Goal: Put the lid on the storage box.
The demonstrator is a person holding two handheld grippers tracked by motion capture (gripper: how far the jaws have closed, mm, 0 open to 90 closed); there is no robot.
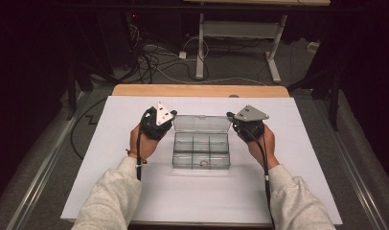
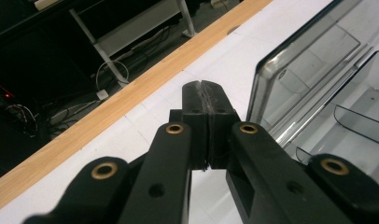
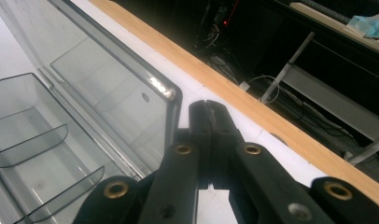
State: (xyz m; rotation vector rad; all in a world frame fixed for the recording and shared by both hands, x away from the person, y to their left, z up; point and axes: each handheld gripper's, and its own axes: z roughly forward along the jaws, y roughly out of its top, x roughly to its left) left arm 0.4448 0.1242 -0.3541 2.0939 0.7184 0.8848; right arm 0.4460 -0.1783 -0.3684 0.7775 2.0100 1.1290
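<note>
In the high view, a small curved, ring-like item (image 1: 203, 164) in a front compartment of the clear plastic divided box (image 1: 200, 150) is too small to identify. The box's open lid (image 2: 313, 60) runs off the top and right edges of the left gripper view, and its compartments are cut off at the left and bottom edges of the right gripper view. Both grey sleeves (image 1: 111, 196) leave the high view's bottom edge.

No text, label, brand, number or sign can be read anywhere: the clear box (image 1: 201, 149) and its lid (image 1: 202, 123) are unmarked, the white sheet (image 1: 192, 191) under the box is blank, and both grippers' black jaws carry no lettering.
</note>
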